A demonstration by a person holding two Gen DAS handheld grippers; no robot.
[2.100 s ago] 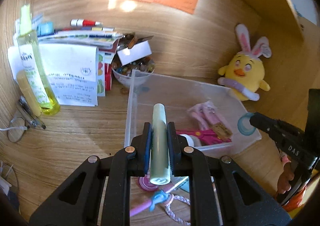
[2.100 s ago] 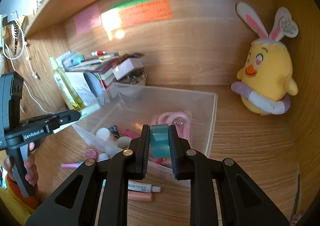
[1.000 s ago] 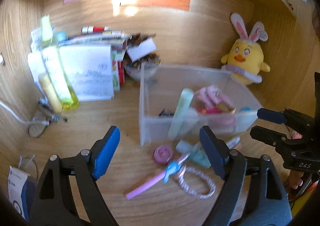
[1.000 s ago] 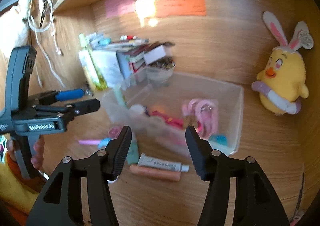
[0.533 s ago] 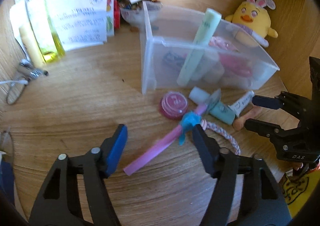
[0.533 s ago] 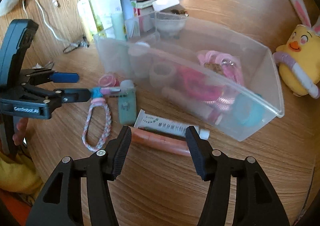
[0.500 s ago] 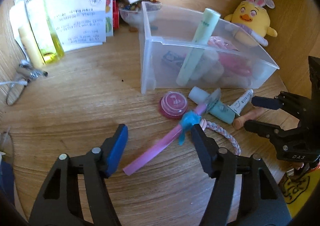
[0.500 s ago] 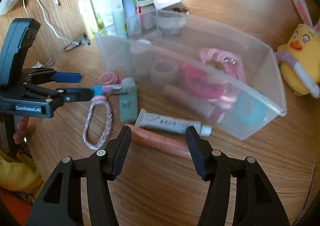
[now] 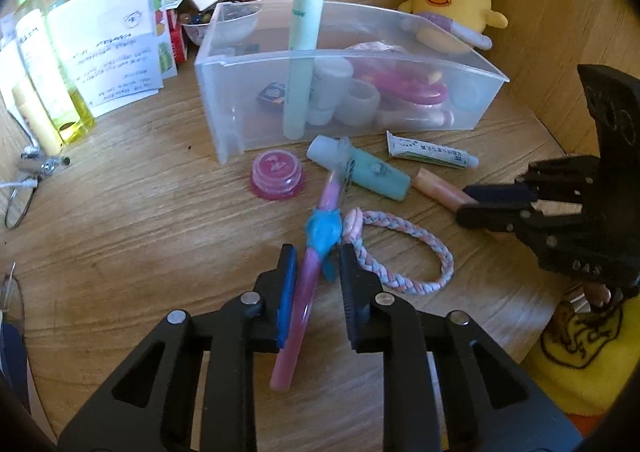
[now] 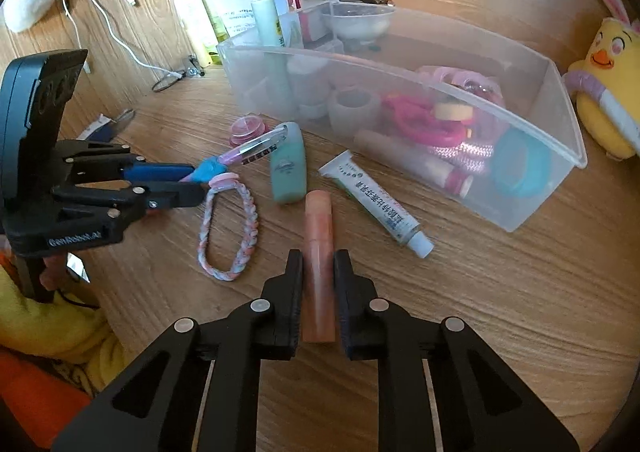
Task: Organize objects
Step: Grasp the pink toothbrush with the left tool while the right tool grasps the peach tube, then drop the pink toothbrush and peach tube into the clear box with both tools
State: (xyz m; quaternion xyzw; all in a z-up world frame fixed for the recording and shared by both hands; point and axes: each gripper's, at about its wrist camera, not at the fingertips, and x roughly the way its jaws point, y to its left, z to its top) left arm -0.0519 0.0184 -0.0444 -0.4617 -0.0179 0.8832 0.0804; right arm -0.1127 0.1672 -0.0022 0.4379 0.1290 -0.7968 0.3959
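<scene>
A clear plastic bin (image 9: pixel 486 69) (image 10: pixel 568 155) on the wooden desk holds a tall pale green tube (image 9: pixel 301 59), pink items and small jars. In front of it lie a pink jar (image 9: pixel 277 174), a teal bottle (image 9: pixel 370 171), a white ointment tube (image 10: pixel 376 201) and a braided band (image 10: pixel 228 232). My left gripper (image 9: pixel 316 264) is closed around a pink pen with a blue ornament (image 9: pixel 310 272) lying on the desk. My right gripper (image 10: pixel 318 268) is closed around a peach tube (image 10: pixel 319 252) lying on the desk.
A yellow plush chick (image 9: pixel 448 7) sits behind the bin at the right. Papers, books and a yellow bottle (image 9: pixel 52 71) stand at the back left. A small bowl (image 10: pixel 358 21) is behind the bin. Glasses and a cable (image 10: pixel 168 79) lie at the left.
Both grippers let go of their items into the bin, moved down to the desk in front of it, and closed: the left on the pink pen, the right on the peach tube.
</scene>
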